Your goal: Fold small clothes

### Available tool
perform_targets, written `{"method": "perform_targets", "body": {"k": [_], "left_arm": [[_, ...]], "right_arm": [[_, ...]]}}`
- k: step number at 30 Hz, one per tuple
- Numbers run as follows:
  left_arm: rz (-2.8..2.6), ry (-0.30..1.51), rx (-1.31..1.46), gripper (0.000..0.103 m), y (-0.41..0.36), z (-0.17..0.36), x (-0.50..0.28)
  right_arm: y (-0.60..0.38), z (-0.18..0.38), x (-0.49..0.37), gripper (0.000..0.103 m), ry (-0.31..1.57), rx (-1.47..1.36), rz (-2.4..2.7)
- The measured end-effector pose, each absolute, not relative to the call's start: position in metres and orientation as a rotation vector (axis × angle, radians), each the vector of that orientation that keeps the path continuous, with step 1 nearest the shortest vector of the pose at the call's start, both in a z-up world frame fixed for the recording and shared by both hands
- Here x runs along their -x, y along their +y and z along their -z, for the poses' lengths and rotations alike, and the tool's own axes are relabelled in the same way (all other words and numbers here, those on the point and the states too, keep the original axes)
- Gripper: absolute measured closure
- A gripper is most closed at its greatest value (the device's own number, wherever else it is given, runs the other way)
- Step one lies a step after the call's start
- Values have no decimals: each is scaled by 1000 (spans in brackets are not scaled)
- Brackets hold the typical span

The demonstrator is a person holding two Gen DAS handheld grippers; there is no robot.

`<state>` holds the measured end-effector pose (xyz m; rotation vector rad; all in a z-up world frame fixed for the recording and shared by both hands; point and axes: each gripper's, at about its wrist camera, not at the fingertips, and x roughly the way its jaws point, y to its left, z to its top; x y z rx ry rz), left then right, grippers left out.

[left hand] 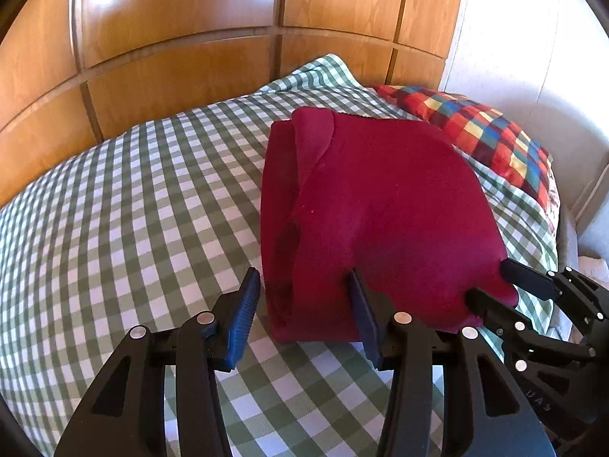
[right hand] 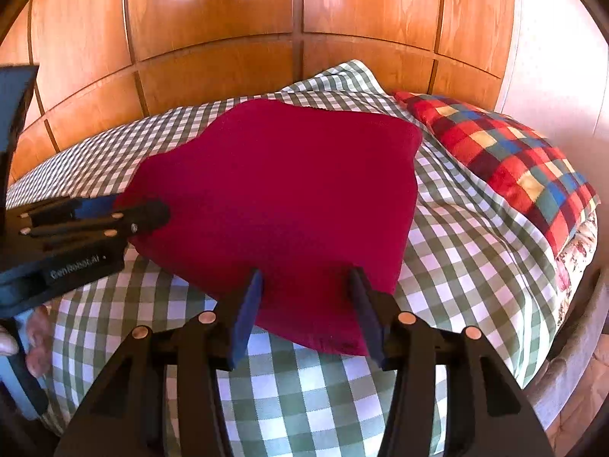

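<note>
A folded red garment (left hand: 380, 221) lay mid-frame on the bed (left hand: 133, 209); both left gripper (left hand: 304, 304) and right gripper (right hand: 308, 304) stood wide open, empty, straddling its near edge.

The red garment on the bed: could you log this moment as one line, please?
red garment folded on checked bedspread | left gripper open | right gripper open

Home bedroom. A bed (left hand: 114, 228) is seen, covered edge to edge with a green-and-white checked sheet. A pillow (right hand: 510, 167) in a multicoloured patchwork-check case is laid at the bed's far right corner. Floral fabric is glimpsed beneath it at the bed's right edge. Glossy wooden wardrobe panelling (right hand: 228, 38) is set behind the bed's far edge. A pale wall (left hand: 514, 38) is noted to the right.
</note>
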<state>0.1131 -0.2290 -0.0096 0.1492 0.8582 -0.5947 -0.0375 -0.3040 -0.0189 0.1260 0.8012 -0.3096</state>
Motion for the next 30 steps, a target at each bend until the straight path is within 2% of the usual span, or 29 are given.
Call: {"method": "perform_targets", "body": {"k": [2,3,5,7,10,13,17,30], "left_arm": [[591,842,-134,56,-224,3,-110],[588,833,-130,55,-222,0,-108],[571,804,-115,39,-216,-10,-102],[547,767,-94,29,-208,-20,-94],[520,734,-66,21,-199,-34,-84],[497,706,-61,11,-195,-44,-70],[480,675,-72,4,-191,-54,-54],[445,686,-42,4,-173,-62,-39]], "right_arm": [[-307,12,42,38,776,-170,334],[-308,9,44,35,763,-186,345],[-309,0,50,22,724,-214,379],[-309,-10,56,11,691,-243,424],[-304,-19,61,2,675,-265,480],[-296,-24,64,2,675,-262,520],[-288,-28,70,2,662,-259,566],[-268,-37,79,2,620,-237,603]]}}
